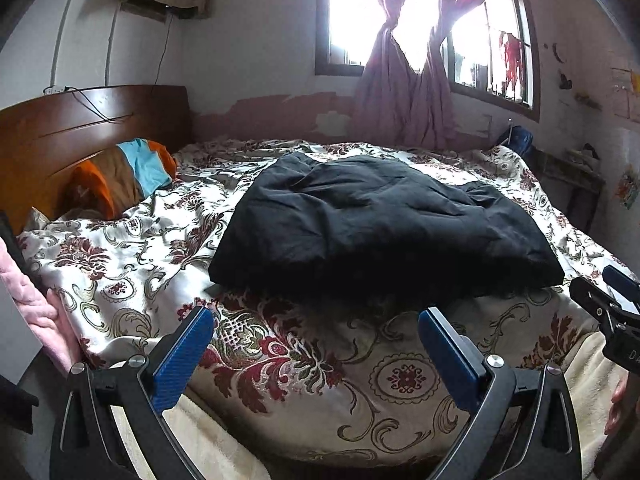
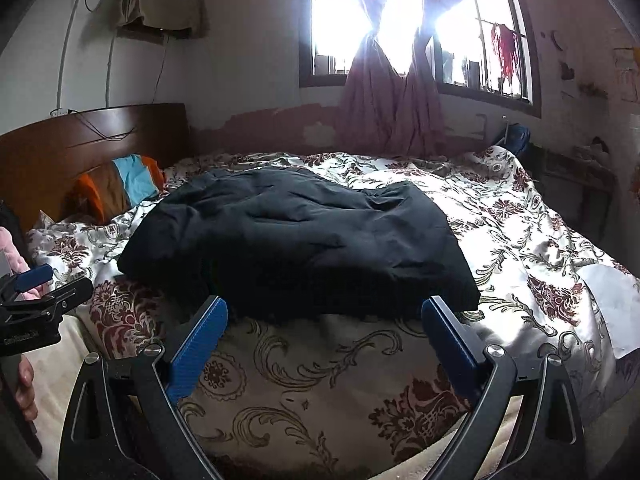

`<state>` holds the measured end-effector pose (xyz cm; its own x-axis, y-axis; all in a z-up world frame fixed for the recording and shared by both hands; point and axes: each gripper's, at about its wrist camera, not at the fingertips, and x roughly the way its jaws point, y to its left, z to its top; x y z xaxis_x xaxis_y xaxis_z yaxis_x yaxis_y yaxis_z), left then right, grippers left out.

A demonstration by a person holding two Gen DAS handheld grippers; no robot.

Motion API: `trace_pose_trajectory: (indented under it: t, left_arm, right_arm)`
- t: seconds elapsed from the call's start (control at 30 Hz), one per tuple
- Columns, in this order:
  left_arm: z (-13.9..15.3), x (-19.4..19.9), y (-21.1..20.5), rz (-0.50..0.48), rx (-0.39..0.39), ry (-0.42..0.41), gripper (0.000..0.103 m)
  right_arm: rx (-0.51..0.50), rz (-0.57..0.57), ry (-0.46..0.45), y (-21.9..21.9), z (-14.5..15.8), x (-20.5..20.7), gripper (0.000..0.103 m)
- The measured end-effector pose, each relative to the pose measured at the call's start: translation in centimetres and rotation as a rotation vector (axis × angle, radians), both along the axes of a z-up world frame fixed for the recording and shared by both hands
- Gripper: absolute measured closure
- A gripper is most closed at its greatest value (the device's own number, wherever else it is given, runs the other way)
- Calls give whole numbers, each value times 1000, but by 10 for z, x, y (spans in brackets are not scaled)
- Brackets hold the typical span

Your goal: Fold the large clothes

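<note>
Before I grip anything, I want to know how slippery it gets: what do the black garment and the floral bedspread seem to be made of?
Black garment: looks like a matte, padded woven fabric, judging by its puffy bulk and soft creases; the filling cannot be seen.
Floral bedspread: seems satin-like, since its folds catch bright sheen from the window, so probably slick.

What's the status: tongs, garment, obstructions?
Left tongs open, empty. Right tongs open, empty. Black garment lies bunched on floral bedspread, ahead of both tongs, untouched. Nothing in the way.

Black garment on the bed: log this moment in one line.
left gripper open, empty | right gripper open, empty | black fabric garment folded on floral bedspread, untouched
</note>
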<state>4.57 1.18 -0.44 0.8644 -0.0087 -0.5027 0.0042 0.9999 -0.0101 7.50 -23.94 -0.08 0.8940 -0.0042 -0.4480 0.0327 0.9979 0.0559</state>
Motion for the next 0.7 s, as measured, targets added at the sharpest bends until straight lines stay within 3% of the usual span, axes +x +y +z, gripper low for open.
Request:
trace_pose_trajectory:
  t: [0.7]
  left_arm:
    - [2,-2,0,-3,-1,-17,0]
  right_arm:
    - [1,-2,-2,0,0,0,8]
